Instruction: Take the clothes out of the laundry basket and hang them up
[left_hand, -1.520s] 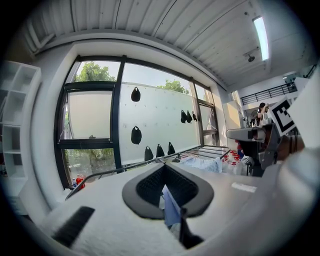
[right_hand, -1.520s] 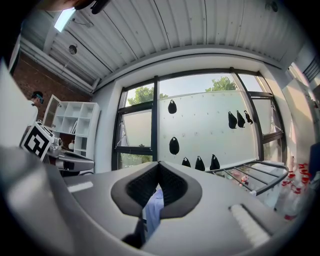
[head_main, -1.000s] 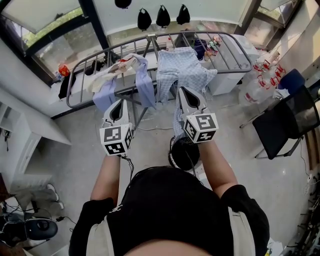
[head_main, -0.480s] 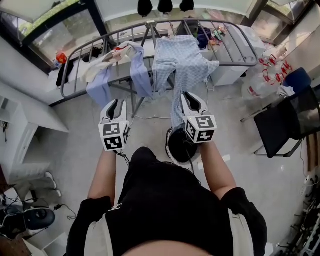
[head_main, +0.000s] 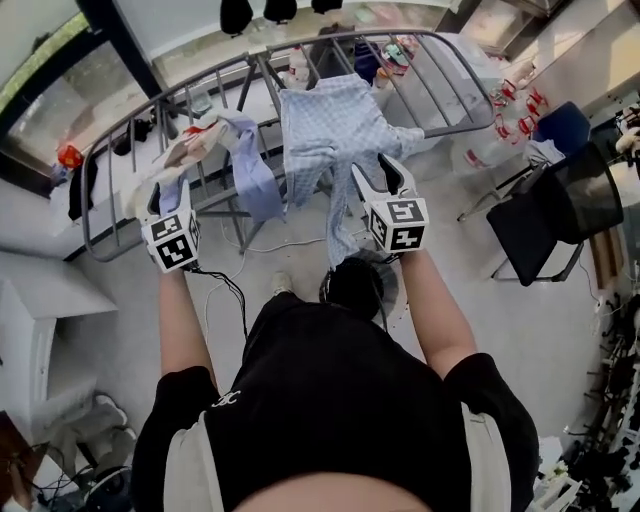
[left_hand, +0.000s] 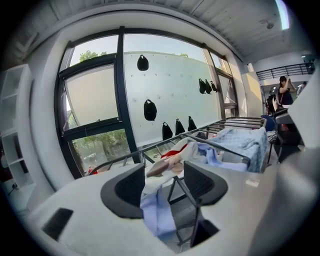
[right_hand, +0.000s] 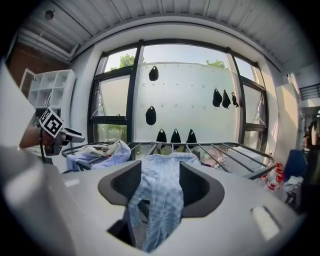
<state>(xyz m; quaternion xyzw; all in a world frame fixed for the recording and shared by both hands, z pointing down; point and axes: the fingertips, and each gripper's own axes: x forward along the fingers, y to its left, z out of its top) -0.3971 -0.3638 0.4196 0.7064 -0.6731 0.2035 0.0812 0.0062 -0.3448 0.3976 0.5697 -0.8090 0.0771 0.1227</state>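
Jaws just opened on left gripper (head_main: 165, 190), right gripper (head_main: 376, 168), clamping nothing; checked garment (head_main: 330, 120) over rack (head_main: 468, 72).

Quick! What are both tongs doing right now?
Left tongs: open, just opened; shirt in the gap, not gripped.
Right tongs: open, just opened; checked cloth in the gap, not gripped.
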